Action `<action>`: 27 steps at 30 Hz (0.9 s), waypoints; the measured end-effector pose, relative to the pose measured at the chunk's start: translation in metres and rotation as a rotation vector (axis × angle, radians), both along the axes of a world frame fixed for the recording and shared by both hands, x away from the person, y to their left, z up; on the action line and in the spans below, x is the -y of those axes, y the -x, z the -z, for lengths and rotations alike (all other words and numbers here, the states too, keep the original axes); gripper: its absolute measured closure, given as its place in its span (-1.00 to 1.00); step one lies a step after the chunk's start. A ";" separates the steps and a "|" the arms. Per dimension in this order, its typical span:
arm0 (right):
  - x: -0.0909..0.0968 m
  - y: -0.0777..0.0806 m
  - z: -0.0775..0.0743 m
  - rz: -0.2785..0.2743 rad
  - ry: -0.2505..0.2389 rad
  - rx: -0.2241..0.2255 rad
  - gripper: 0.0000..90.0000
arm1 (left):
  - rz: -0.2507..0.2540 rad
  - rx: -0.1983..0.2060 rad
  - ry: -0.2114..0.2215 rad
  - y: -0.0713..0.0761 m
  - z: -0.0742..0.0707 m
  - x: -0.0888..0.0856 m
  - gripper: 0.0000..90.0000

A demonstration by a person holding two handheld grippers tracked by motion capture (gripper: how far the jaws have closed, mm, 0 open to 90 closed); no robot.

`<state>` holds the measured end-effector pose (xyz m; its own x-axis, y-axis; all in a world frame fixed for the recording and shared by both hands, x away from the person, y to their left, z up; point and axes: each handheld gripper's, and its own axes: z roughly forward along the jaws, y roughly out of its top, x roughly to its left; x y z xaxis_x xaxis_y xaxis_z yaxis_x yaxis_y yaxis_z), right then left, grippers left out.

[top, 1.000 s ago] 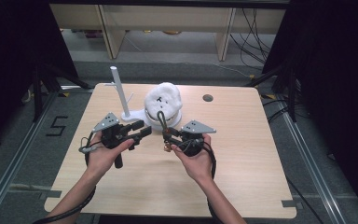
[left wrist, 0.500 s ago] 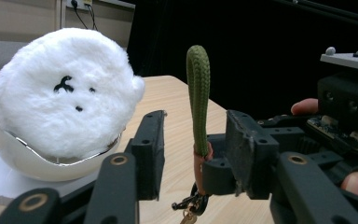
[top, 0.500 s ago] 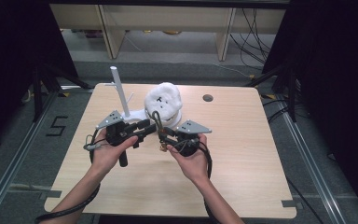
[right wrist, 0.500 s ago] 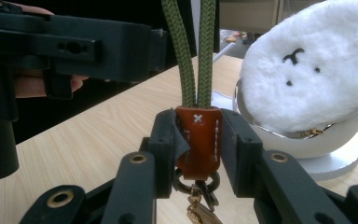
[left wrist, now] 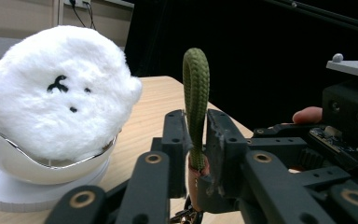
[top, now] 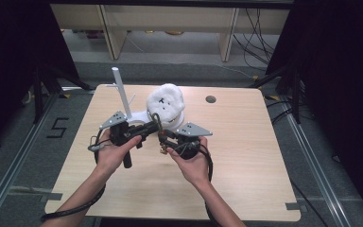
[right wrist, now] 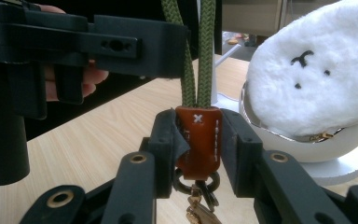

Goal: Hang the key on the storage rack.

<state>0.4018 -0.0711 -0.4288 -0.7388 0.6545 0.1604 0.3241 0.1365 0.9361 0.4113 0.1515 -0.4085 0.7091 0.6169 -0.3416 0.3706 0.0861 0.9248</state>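
Both grippers hold one keychain strap

Left gripper (left wrist: 196, 140) has just closed, pinching the green cord loop (left wrist: 196, 93); right gripper (right wrist: 198, 140) clamps the brown leather tab (right wrist: 199, 140); white plush (top: 166, 101) at twelve o'clock.

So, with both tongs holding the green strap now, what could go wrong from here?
1. The left tongs, whose jaws have just been closing, pinch the green cord loop only on a narrow part; it may slip out under a pull.
2. The right tongs clamp the brown leather tab; pulling the hands apart could strain its stitching.
3. The white plush toy in its bowl stands close behind; a swing could knock it.
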 end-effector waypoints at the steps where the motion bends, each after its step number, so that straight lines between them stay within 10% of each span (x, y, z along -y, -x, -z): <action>1: 0.000 0.001 0.000 0.003 0.000 -0.006 0.53 | 0.000 0.001 -0.001 0.000 0.000 0.000 0.80; 27: 0.001 0.002 -0.001 0.008 0.012 0.036 0.21 | -0.080 0.085 -0.093 0.002 -0.008 -0.011 0.86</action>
<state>0.3996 -0.0721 -0.4281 -0.7386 0.6623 0.1257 0.2915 0.1457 0.9454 0.4095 0.1629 -0.4002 0.6805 0.6986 -0.2211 0.2858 0.0249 0.9580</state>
